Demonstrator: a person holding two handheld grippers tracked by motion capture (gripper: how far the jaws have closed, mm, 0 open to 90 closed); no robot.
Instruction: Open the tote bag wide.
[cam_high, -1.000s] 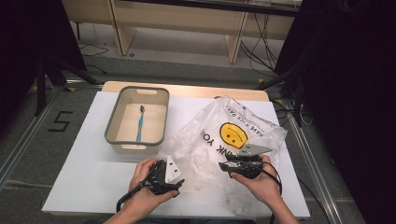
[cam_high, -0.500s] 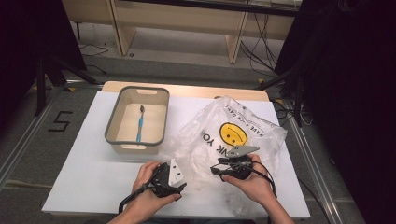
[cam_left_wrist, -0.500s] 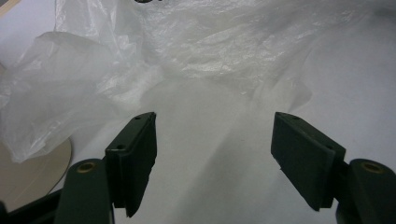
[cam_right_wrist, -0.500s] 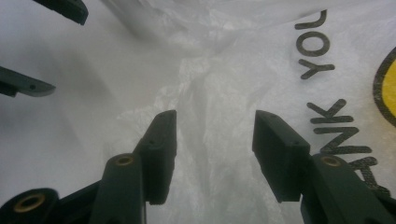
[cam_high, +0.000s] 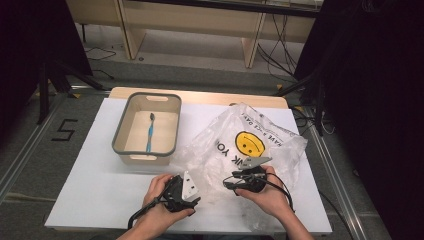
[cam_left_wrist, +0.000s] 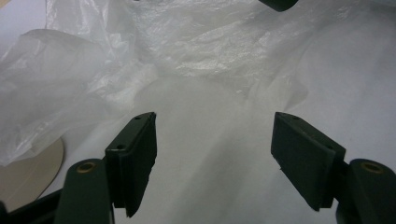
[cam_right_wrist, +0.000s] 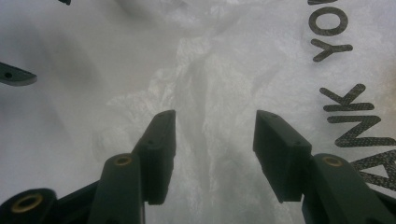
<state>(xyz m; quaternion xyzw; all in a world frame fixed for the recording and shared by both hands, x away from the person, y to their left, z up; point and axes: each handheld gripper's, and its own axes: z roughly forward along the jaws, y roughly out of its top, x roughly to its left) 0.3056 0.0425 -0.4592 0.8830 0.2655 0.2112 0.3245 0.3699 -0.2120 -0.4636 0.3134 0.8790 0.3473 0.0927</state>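
Observation:
A crumpled clear plastic bag (cam_high: 250, 145) with a yellow smiley and black lettering lies on the white table (cam_high: 100, 185), right of centre. My left gripper (cam_high: 196, 196) rests at the bag's near left edge. In the left gripper view its jaws (cam_left_wrist: 215, 121) stand open over the bare table, with bag film (cam_left_wrist: 140, 56) just ahead. My right gripper (cam_high: 229, 183) sits on the bag's near part, pointing left. Its jaws (cam_right_wrist: 215, 114) have just been opening and stand open astride a raised ridge of the bag (cam_right_wrist: 205, 88), pads clear of it.
A beige bin with a grey rim (cam_high: 120, 135) stands at the table's back left and holds a blue toothbrush (cam_high: 149, 135). A wooden edge shows beyond the white sheet, and dark floor with cables surrounds the table.
My right hand has shifted a little left and nearer over the bag, toward the left gripper. The left hand has stayed put.

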